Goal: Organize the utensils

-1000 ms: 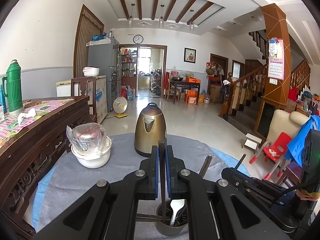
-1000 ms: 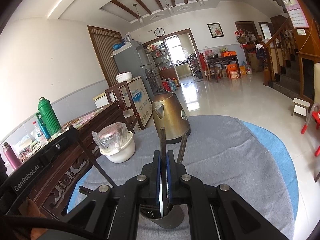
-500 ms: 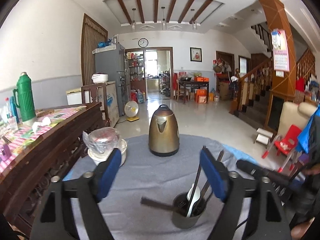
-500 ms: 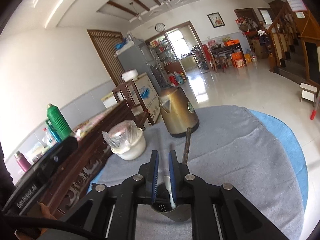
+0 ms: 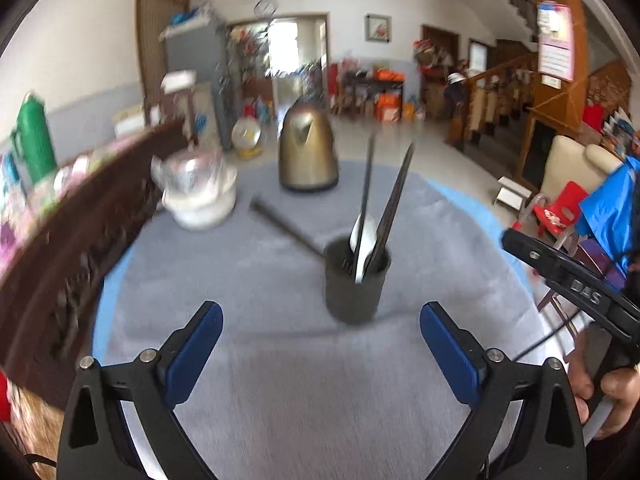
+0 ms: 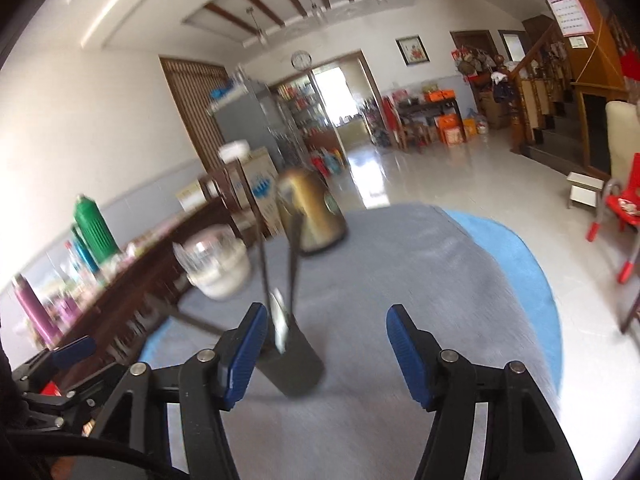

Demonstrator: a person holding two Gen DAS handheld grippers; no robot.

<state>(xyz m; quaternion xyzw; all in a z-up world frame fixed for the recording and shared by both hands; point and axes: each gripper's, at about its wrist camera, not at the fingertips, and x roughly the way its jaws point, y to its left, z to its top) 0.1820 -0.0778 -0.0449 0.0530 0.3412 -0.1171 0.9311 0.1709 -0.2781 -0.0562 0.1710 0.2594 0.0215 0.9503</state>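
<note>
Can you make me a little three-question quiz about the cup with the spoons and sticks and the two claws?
1. True or false: the left claw is squeezing the dark utensil cup.
2. What stands behind the cup on the grey cloth? A) gold kettle B) toaster C) teddy bear
3. Fill in: the spoon in the cup is coloured ____.

Key: 1 false, both claws have just been opening and hold nothing; the right claw is empty too. 2 A. 3 white.
</note>
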